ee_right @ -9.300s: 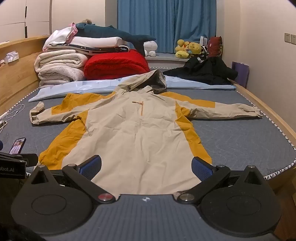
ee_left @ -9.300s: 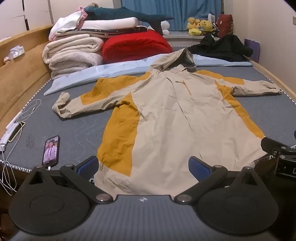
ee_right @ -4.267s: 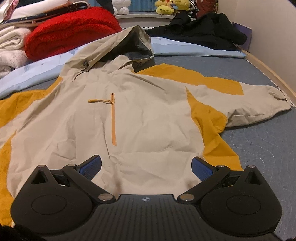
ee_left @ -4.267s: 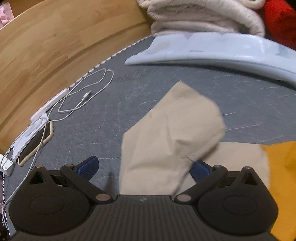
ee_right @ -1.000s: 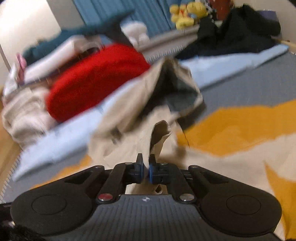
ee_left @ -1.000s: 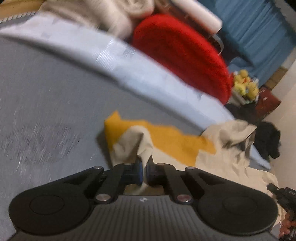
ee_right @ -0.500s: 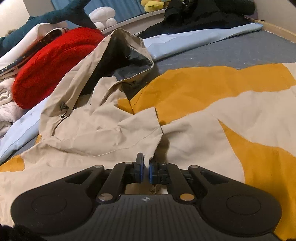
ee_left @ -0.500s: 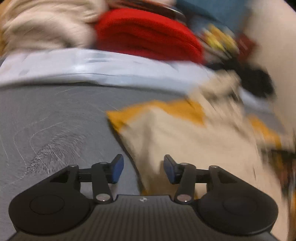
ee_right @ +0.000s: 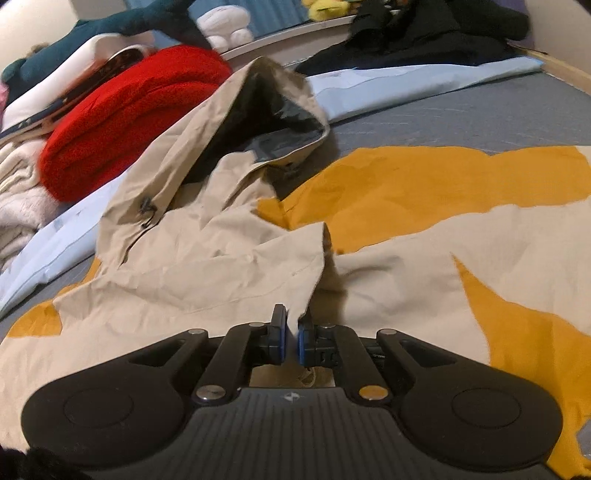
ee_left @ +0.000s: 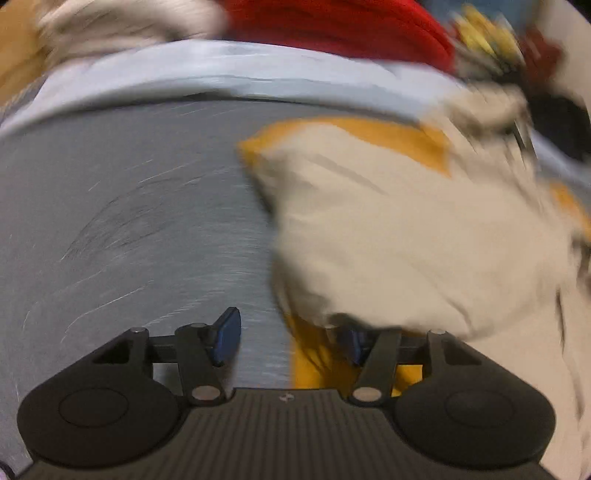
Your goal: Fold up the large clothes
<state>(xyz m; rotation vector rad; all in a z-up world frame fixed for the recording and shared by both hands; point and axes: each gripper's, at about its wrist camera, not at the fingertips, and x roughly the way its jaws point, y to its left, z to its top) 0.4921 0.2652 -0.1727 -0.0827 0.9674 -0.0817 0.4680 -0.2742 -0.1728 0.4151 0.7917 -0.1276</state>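
Note:
A beige and mustard hooded jacket (ee_right: 229, 258) lies on the grey mattress (ee_right: 461, 110). Its left sleeve is folded over the chest, and my right gripper (ee_right: 291, 338) is shut on the sleeve's cuff edge, low over the jacket front. The hood (ee_right: 266, 107) lies beyond it, open side up. In the blurred left wrist view the folded jacket (ee_left: 388, 229) fills the right half. My left gripper (ee_left: 291, 339) is open and holds nothing; its right finger is partly under the fabric edge.
A red blanket (ee_right: 129, 122), cream folded blankets (ee_right: 18, 192) and a light blue sheet (ee_right: 406, 85) lie along the back of the bed. A black garment (ee_right: 424, 33) and plush toys (ee_right: 225, 22) sit behind. Bare grey mattress (ee_left: 129, 221) lies left of the jacket.
My left gripper let go of the folded shoulder half a second ago and has opened wider since. My right gripper stays shut on the cuff and has lowered it onto the chest.

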